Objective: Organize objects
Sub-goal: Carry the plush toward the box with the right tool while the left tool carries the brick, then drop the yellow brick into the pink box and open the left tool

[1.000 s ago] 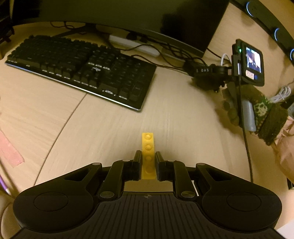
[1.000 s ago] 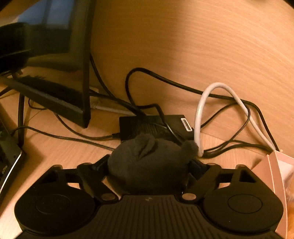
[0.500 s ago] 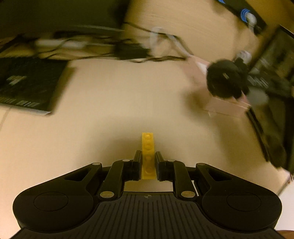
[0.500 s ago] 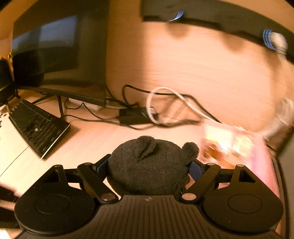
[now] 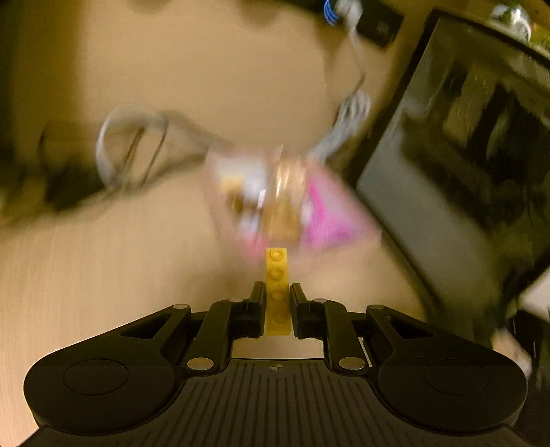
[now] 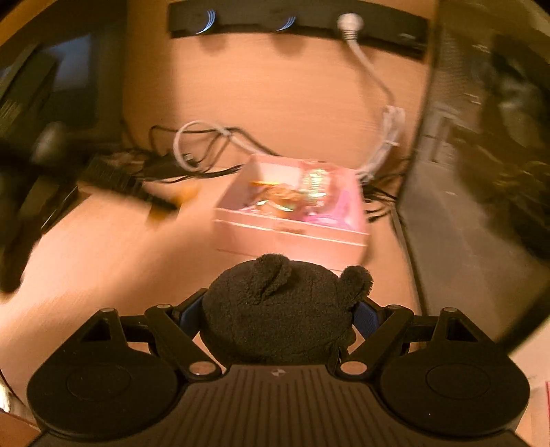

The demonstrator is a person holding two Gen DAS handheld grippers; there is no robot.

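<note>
A narrow yellow studded brick sticks forward out of my left gripper, which is shut on it above the wooden desk. In the right wrist view a dark plush toy with round ears fills my right gripper, whose jaws stand wide and press on its sides. Ahead of both grippers lies an open pink box holding several colourful items; in the blurred left wrist view the pink box sits just beyond the brick's tip.
A tangle of black and white cables and a black adapter lie left of the box. A dark monitor panel stands close on the right. A black strip with a white plug runs along the back wall.
Both grippers swung right across the desk, away from the keyboard and monitor stand, toward the pink box. The brick and the plush toy stayed gripped.
</note>
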